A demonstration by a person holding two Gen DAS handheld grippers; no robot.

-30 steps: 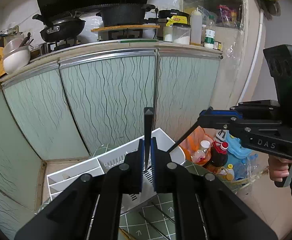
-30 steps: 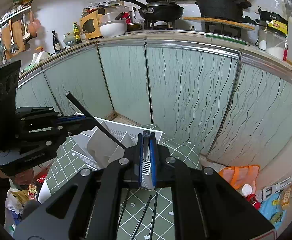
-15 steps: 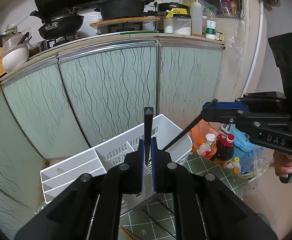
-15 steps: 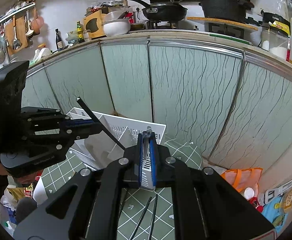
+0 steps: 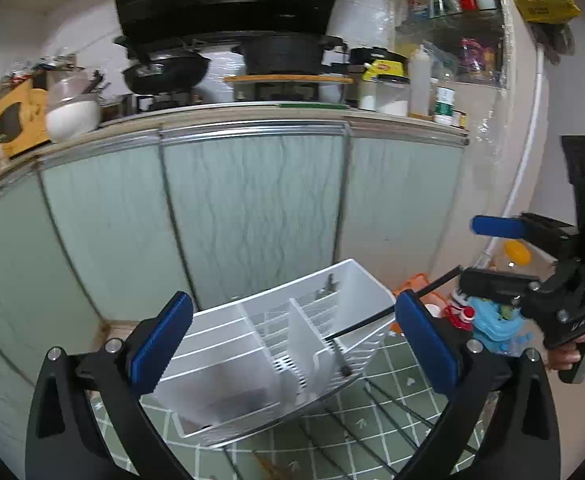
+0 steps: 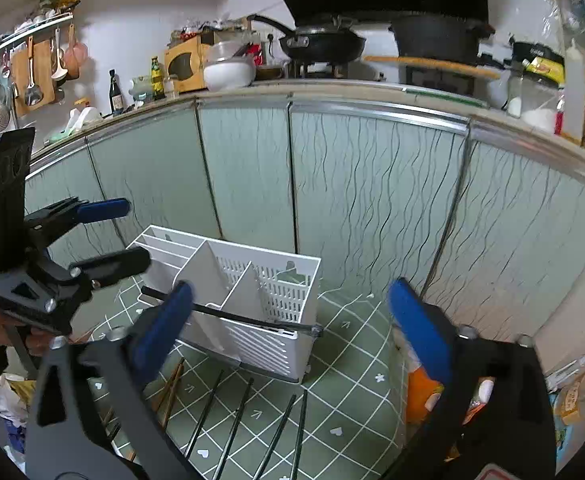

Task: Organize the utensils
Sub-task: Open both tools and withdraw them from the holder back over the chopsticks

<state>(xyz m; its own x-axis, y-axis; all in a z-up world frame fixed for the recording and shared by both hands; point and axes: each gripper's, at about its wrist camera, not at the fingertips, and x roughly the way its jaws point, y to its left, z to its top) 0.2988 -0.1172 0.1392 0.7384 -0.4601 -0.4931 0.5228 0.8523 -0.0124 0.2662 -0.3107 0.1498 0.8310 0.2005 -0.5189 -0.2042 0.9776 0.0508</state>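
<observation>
Both tools stand wide apart at the jaws, having just sprung open, and neither grips anything. The left tool (image 5: 288, 344) points down at the white caddy (image 5: 356, 280), which sits on the green checked mat (image 5: 412, 364) just ahead of it. In its own view one black chopstick (image 5: 366, 322) runs slantwise between its pads, across the caddy's mouth, touching neither pad as far as I can tell. It looks dropped, with the jaws let go over the caddy so that the stick would fall into a slot; it is blurred, and whether it has settled or is in the air I cannot say.

The right tool (image 6: 288, 320) also aims at the caddy (image 6: 292, 304) from the other side, with a chopstick (image 6: 252, 320) lying across the front rim in its view, its end past the caddy's corner. It is likely the same stick, though the second one may be hidden.

Below the right tool, nearer its camera, several loose chopsticks (image 6: 236, 420) lie in a row on the mat, with brown ones (image 6: 172, 388) toward its left pad. These seem set out within reach as the remaining work, so the sorting looks early. The stick lying crosswise may need nudging upright.
</observation>
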